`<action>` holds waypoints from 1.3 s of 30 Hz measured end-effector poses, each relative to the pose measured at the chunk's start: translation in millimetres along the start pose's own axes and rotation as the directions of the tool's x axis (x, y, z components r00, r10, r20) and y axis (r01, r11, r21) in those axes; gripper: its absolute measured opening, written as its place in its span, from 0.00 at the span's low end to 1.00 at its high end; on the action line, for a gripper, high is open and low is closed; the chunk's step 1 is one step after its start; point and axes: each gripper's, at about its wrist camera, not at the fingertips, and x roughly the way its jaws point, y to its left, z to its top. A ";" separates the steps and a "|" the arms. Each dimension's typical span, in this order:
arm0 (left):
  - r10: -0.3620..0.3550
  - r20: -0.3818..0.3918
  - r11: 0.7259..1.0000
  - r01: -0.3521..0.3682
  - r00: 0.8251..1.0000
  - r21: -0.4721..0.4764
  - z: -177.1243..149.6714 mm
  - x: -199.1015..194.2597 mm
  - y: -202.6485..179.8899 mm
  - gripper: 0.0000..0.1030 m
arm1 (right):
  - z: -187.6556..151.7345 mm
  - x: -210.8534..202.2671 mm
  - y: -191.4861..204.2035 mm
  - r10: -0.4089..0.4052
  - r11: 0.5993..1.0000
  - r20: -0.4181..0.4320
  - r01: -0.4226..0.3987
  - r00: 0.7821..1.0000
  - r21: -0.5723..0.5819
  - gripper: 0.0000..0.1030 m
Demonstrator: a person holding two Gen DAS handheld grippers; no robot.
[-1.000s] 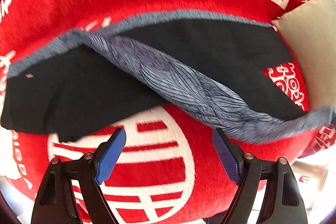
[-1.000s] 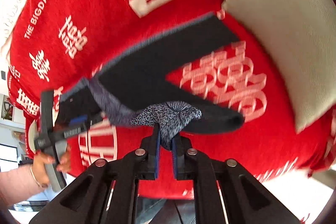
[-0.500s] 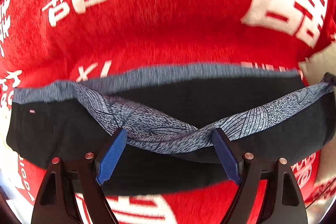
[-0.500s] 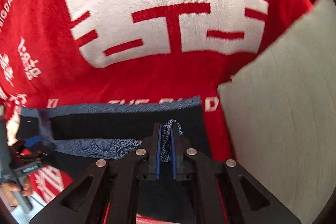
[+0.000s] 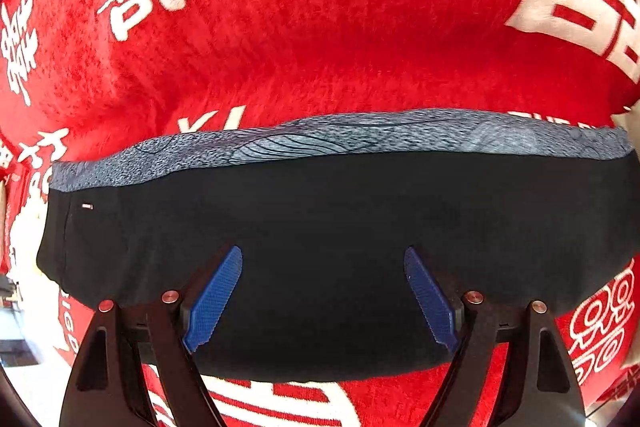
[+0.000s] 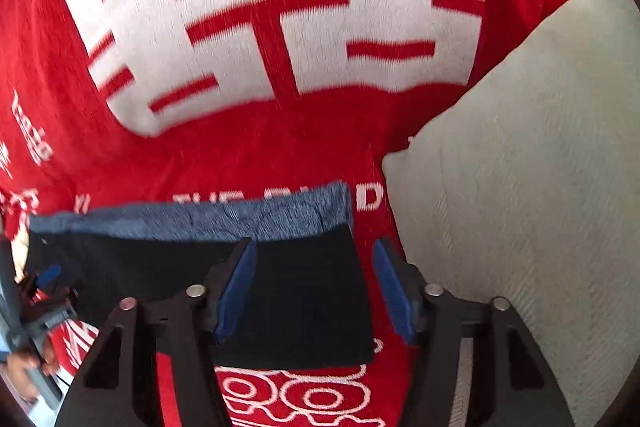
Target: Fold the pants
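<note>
The black pants [image 5: 340, 235] lie folded flat on the red blanket [image 5: 320, 39], with the grey-blue patterned waistband [image 5: 340, 143] along the far edge. My left gripper [image 5: 324, 291] is open and empty, its blue pads just above the near part of the fold. In the right wrist view the pants [image 6: 304, 291] show their right end and waistband [image 6: 224, 219]. My right gripper [image 6: 316, 287] is open and empty over that right end. The left gripper [image 6: 40, 303] shows at the far left of this view, held by a hand.
A pale grey-green cushion [image 6: 520, 187] lies right beside the pants' right end. The red blanket with large white characters [image 6: 280, 19] covers the surface beyond the pants. The blanket's near edge shows at the lower left of the left wrist view [image 5: 36, 367].
My right gripper carried the waistband end over to the far right and let it go; its jaws opened. The pants went from a twisted, lifted band to a flat fold. The left gripper moved in over them.
</note>
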 end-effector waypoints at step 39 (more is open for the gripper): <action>0.143 -0.027 0.961 -0.146 0.989 -0.233 64.2 49.7 110.1 1.00 | -36.2 77.9 43.4 0.001 0.995 -0.151 -0.017 0.989 -0.101 0.37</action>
